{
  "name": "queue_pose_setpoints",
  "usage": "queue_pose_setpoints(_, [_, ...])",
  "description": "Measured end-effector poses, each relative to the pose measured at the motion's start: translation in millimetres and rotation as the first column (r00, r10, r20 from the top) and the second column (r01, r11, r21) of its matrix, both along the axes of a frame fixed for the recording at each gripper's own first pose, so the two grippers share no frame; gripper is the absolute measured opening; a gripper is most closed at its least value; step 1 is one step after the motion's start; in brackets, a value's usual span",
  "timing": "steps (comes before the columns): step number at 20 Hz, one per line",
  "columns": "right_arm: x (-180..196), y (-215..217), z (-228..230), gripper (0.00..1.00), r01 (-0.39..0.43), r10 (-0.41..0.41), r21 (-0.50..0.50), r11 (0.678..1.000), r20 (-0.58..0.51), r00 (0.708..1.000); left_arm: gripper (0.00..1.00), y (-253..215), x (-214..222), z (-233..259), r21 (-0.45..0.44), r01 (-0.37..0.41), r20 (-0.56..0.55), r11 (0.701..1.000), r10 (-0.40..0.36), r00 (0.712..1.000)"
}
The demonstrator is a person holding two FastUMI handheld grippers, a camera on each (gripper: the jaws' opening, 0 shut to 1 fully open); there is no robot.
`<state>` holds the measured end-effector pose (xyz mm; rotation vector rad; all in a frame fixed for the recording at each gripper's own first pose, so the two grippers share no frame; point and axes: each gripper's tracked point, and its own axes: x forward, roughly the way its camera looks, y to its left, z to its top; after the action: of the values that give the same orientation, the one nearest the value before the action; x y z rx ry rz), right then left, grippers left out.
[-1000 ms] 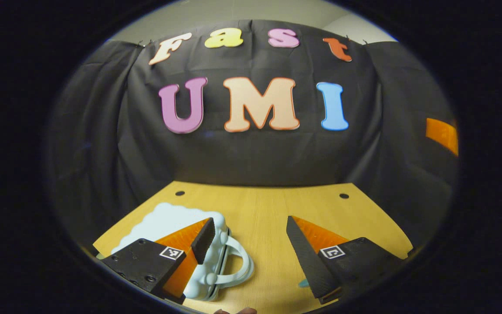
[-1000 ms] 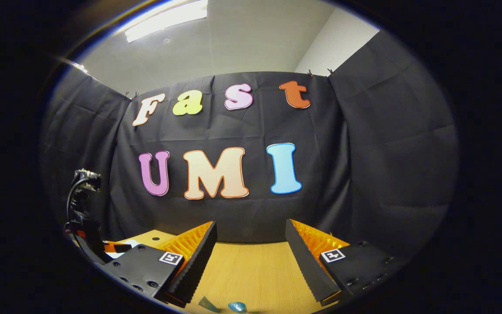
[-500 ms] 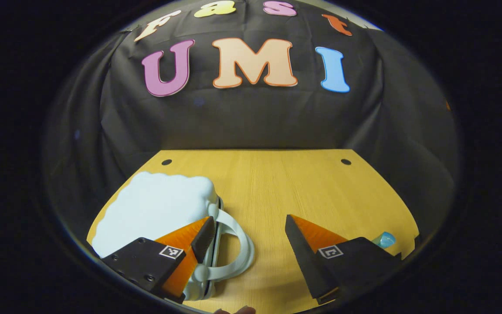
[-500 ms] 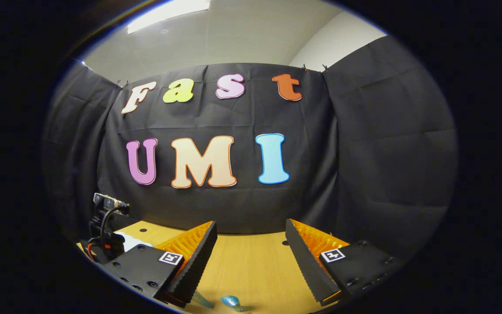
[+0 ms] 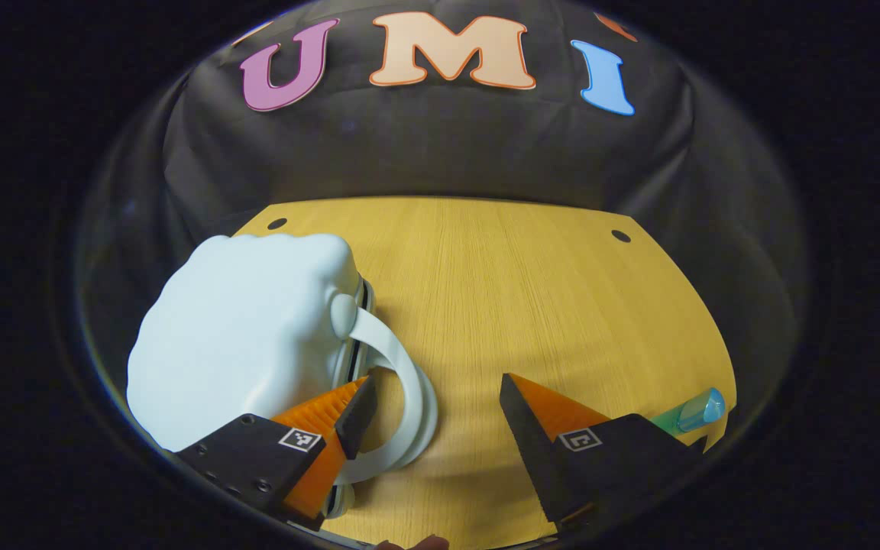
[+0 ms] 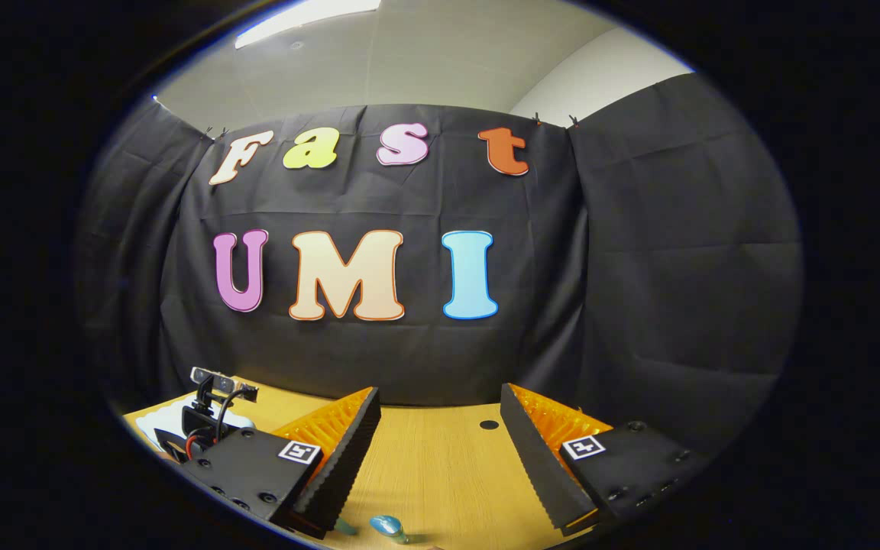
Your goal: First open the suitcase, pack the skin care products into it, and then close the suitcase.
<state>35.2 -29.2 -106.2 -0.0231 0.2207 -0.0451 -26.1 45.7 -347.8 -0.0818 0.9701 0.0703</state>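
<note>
Your suitcase (image 5: 245,328) lies closed on the worktop (image 5: 516,290) at the lower left of the left gripper view, its looped handle (image 5: 409,397) curving toward the middle. Your left gripper (image 5: 432,416) has its fingers spread wide, one finger (image 5: 356,405) sitting inside that loop. A small blue-capped tube (image 5: 690,412) lies at the lower right edge. In the right gripper view, your right gripper (image 6: 440,443) also has its fingers released, grasping nothing, above the worktop, with a blue-capped tube (image 6: 386,525) at the bottom of the frame.
</note>
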Motion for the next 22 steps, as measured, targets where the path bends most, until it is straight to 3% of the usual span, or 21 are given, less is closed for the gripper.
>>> queue_pose_setpoints(7, [0, -5, -8, 0.98, 0.014, -0.015, -0.024, 1.0, -0.014, 1.0, 0.95, -12, -1, -27, -0.088, 0.018, -0.097, 0.996, -0.027, 0.995])
queue_pose_setpoints(8, [-1, -6, -10, 0.98, 0.016, -0.017, -0.026, 1.0, -0.016, 1.0, 0.86, -10, -3, -29, -0.086, 0.016, -0.109, 0.996, -0.025, 0.994])
queue_pose_setpoints(10, [-1, -8, -11, 0.98, 0.021, -0.021, -0.027, 0.999, -0.017, 1.0, 0.82, -6, -2, -28, -0.078, 0.014, -0.108, 0.997, -0.023, 0.994])
queue_pose_setpoints(13, [1, -9, -12, 0.98, 0.022, -0.022, -0.021, 1.0, -0.015, 1.0, 0.6, 10, -5, -29, -0.014, 0.018, -0.125, 1.0, -0.019, 0.992])
queue_pose_setpoints(14, [0, -8, -13, 0.98, 0.02, -0.02, -0.018, 1.0, -0.015, 1.0, 0.35, 15, -5, -30, 0.001, 0.016, -0.13, 1.0, -0.016, 0.991])
queue_pose_setpoints(15, [2, -7, -13, 0.98, 0.016, -0.016, -0.015, 1.0, -0.015, 1.0, 0.17, 17, -5, -32, -0.001, 0.01, -0.134, 1.0, -0.01, 0.991])
queue_pose_setpoints(18, [3, -1, -15, 0.98, 0.002, -0.002, -0.005, 1.0, -0.011, 1.0, 0.08, 14, -6, -26, -0.019, 0.056, -0.143, 0.998, -0.058, 0.988])
queue_pose_setpoints(22, [6, 7, -15, 0.98, -0.018, 0.018, 0.013, 1.0, -0.003, 1.0, 0.0, 15, 1, -13, 0.04, 0.085, -0.093, 0.996, -0.081, 0.992])
